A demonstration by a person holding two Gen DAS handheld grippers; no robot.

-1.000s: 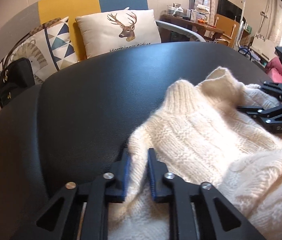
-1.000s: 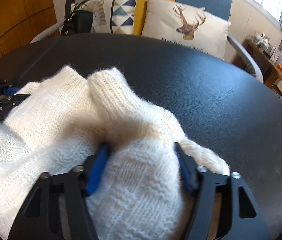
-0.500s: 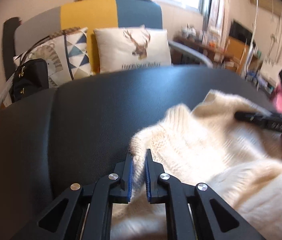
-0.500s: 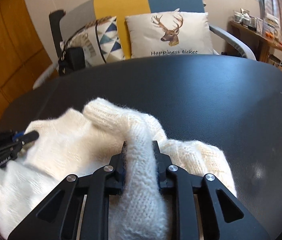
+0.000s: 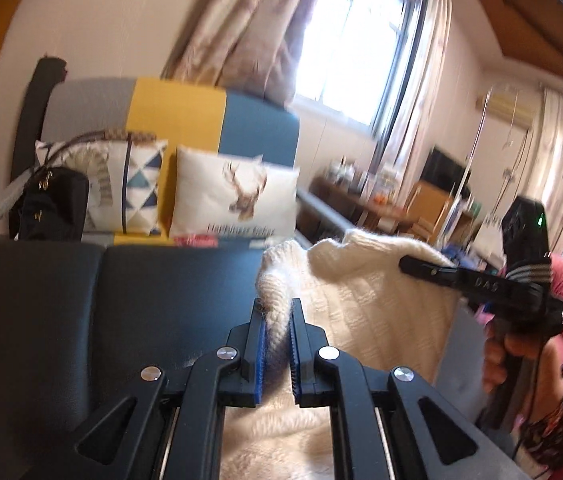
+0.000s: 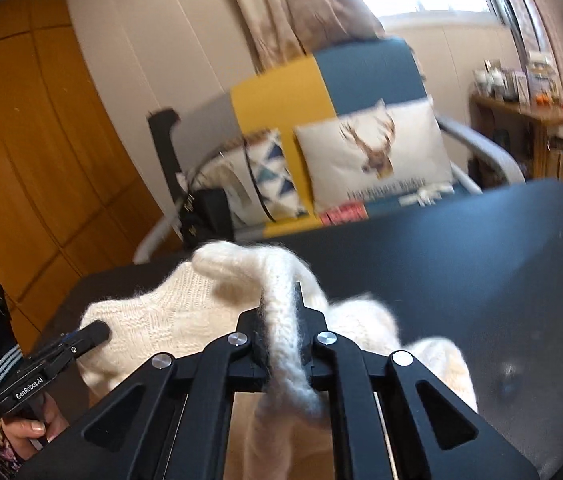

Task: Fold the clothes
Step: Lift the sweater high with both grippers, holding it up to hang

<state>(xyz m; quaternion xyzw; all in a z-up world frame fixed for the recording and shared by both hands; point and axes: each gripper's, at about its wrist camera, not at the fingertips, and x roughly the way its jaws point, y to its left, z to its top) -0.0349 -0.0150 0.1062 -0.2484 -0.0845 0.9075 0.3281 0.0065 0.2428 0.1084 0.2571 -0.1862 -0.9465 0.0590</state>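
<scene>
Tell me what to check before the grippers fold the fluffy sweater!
1. Left gripper fingers shut on the sweater edge: ok.
2. Right gripper fingers shut on the sweater: ok.
3. Sweater lifted between both grippers: ok.
4. Bare table ahead to lay it on: ok.
5. Sweater hanging without twists: cannot tell, its lower part is hidden.
6. Picture sharp enough to aim: not ok, blurred.
</scene>
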